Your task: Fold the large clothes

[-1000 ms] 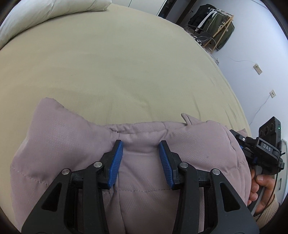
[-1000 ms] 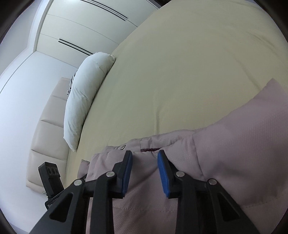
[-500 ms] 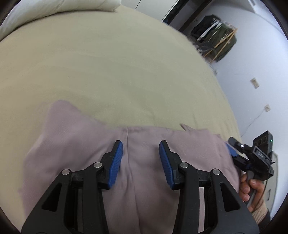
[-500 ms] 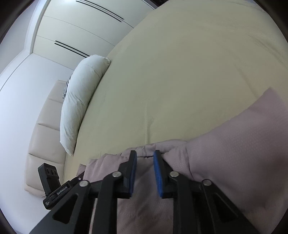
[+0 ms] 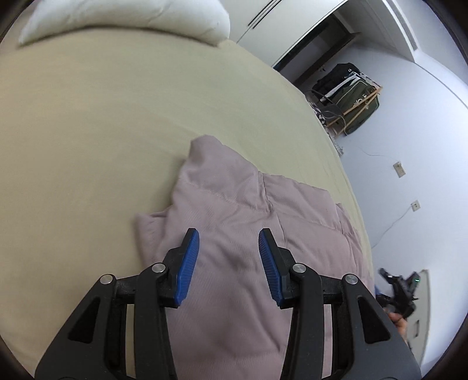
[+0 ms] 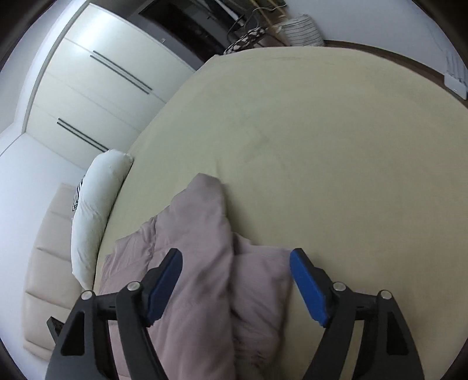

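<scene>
A mauve padded garment (image 5: 242, 210) lies folded on the beige bed (image 5: 102, 131), close to its right edge. My left gripper (image 5: 229, 258) hovers over it, open, and its blue pads (image 5: 187, 263) have no fabric pinched between them. In the right wrist view the same garment (image 6: 201, 233) shows a raised fold running away from me. My right gripper (image 6: 237, 283) straddles that fold with its jaws opening wide, and the pads (image 6: 308, 289) stand clear of the cloth. The right gripper (image 5: 402, 288), held by a hand, appears blurred at the lower right of the left wrist view.
A white pillow (image 5: 125, 20) lies at the head of the bed, also seen as the pillow (image 6: 96, 210) beside a padded headboard (image 6: 44, 263). White wardrobes (image 6: 87, 87) stand beyond. A rack of dark clothes (image 5: 348, 93) stands against the wall past the bed's right edge.
The right jaws, pinched on a fold of the garment half a second ago, now stand wide apart and have let it go. Both grippers have drawn back; the garment lies flatter on the bed.
</scene>
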Available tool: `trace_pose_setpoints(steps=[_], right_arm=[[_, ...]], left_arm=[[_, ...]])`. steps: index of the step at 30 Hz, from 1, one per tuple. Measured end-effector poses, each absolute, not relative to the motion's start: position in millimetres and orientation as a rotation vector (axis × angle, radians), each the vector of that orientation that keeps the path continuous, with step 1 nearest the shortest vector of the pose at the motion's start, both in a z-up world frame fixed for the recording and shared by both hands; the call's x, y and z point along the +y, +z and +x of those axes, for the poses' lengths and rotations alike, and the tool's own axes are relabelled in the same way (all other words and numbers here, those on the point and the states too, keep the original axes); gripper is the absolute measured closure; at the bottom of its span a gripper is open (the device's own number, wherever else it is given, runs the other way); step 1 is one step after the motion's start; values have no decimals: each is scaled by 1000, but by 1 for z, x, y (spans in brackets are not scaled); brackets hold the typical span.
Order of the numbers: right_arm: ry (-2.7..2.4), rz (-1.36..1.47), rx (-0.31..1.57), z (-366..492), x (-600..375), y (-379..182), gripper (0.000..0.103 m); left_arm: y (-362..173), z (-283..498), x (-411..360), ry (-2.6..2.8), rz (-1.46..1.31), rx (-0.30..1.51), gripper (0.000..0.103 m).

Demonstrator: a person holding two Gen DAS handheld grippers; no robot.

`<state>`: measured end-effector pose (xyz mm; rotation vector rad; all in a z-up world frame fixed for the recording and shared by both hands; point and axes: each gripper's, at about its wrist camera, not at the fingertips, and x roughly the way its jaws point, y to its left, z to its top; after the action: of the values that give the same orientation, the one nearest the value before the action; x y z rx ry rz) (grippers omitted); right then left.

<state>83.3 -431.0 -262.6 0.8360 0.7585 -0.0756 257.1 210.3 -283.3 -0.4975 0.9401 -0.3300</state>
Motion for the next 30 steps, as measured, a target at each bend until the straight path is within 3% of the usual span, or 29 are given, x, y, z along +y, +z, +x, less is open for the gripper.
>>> trace_pose_setpoints(steps=[2, 5, 7, 9, 12, 17, 24, 27, 30], right_arm=[[-110, 762, 688, 51, -425, -238, 24], [-130, 592, 583, 8, -393, -195, 16], [-116, 495, 511, -13, -368, -170, 4], [-115, 419, 418, -31, -341, -145, 0], [-88, 332, 333, -43, -312, -115, 0], [-113, 208, 342, -37, -279, -77, 0], [-61, 228, 448, -47, -251, -43, 0], [-134, 152, 478, -50, -231, -36, 0], [-184, 47, 628, -42, -210, -46, 0]], left_arm=[[-267, 233, 213, -288, -425, 888, 59], [-227, 197, 168, -221, -284, 743, 38], [-203, 156, 138, -195, -152, 626, 14], [-183, 121, 114, -156, -48, 527, 1], [-156, 77, 85, -122, 25, 423, 0], [-118, 44, 58, -116, 89, 415, 0], [-88, 29, 71, -50, 64, 582, 0], [-96, 31, 76, -21, 32, 656, 0], [-109, 35, 77, -27, 6, 705, 0]])
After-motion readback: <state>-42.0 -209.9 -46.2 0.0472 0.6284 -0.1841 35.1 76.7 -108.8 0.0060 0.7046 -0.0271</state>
